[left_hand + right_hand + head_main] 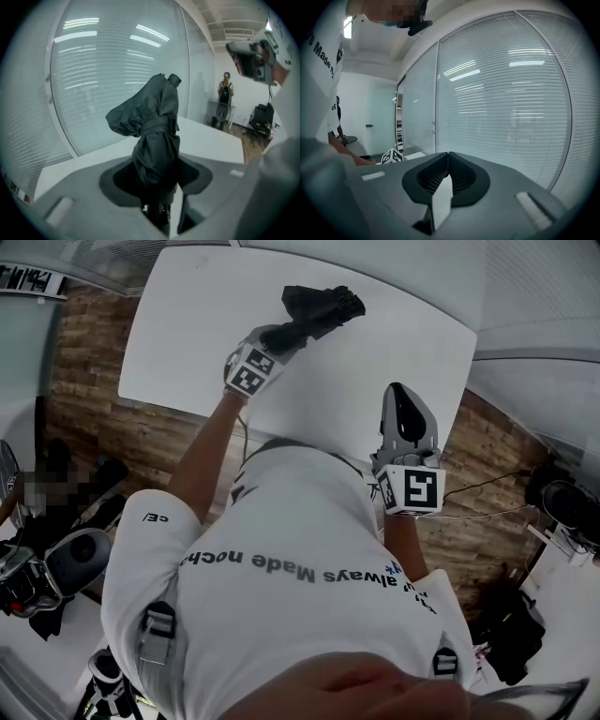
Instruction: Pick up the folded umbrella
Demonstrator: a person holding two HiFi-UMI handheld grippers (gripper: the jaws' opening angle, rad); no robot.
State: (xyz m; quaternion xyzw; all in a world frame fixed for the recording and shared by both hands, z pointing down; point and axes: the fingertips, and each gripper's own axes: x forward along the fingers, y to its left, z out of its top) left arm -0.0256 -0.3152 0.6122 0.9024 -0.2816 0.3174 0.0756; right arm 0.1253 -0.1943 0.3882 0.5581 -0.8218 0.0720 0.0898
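Note:
The folded black umbrella [323, 307] is bundled with a strap round its middle. My left gripper [298, 331] is shut on its lower part and holds it off the white table [187, 343]. In the left gripper view the umbrella [157, 126] stands up out of the jaws, and its handle end is hidden between them. My right gripper [405, 411] hovers over the table's near edge, apart from the umbrella. In the right gripper view this gripper [449, 157] is shut with nothing between its pads. It also shows high at the right [253, 58] in the left gripper view.
A curved glass wall with blinds [511, 103] runs behind the table. A person [226, 91] stands far off by a black chair [260, 119]. Equipment [66, 563] lies on the floor at left, and a black bag [511, 624] with cables at right.

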